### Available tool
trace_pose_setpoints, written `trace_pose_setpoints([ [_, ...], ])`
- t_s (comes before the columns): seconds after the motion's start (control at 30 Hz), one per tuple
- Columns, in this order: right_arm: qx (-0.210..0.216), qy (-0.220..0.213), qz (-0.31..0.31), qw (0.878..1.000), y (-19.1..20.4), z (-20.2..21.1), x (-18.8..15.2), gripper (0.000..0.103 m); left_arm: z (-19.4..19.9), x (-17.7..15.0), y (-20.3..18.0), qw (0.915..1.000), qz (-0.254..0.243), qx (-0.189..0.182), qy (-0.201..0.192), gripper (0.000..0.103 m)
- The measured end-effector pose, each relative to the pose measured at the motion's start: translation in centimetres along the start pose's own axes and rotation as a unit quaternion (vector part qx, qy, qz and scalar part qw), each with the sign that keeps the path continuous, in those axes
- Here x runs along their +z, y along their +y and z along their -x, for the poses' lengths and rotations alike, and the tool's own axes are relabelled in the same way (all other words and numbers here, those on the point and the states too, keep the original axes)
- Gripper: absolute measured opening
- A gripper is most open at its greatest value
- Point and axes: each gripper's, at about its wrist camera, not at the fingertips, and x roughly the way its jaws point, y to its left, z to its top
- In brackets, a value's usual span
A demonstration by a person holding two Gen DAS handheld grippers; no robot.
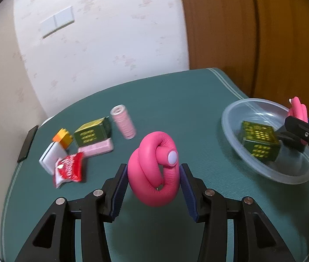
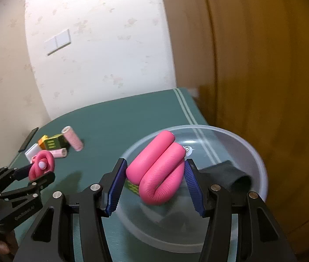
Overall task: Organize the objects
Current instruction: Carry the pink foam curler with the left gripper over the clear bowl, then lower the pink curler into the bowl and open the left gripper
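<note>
My left gripper [image 1: 153,176] is shut on a knotted pink foam roller [image 1: 154,170] with a white end cap, held above the green table mat [image 1: 176,100]. The right gripper [image 2: 154,174] is shut on a folded pink foam roller [image 2: 158,170], held over the clear plastic bowl [image 2: 252,152]. That bowl [image 1: 237,111] holds a green and yellow box [image 1: 259,143]. In the left wrist view the right gripper [image 1: 301,131] and its pink roller [image 1: 298,109] show at the right edge. In the right wrist view the left gripper [image 2: 36,172] and its knotted roller [image 2: 41,164] show at the left.
A pile lies at the mat's left: a pink hair curler [image 1: 122,121], a second green box [image 1: 92,132], an orange and yellow block [image 1: 63,138], a pale pink curler [image 1: 98,148], a white block [image 1: 50,156] and a red packet [image 1: 68,171]. A dark phone [image 1: 27,144] lies at the left edge. A wooden door [image 2: 263,65] stands on the right.
</note>
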Motion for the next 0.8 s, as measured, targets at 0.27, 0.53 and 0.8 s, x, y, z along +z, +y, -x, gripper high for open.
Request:
trace_pose_setpoints([
  [0.27,-0.026,0.002,-0.016,1.000,-3.1,0.5,-0.4,0.055,-0.2,1.3,-2.9,0.9991,-0.021,-0.037,0.002,0.050],
  [0.53,-0.037,0.003,-0.023,0.999,-4.6,0.8,-0.5,0.055,0.1,2.5,-6.0,0.9938,-0.034,-0.106,0.003,0.050],
  [0.8,-0.045,0.004,-0.034,0.998,-6.1,0.9,-0.7,0.055,-0.3,2.7,-9.0,0.9836,-0.049,-0.173,0.019,0.050],
])
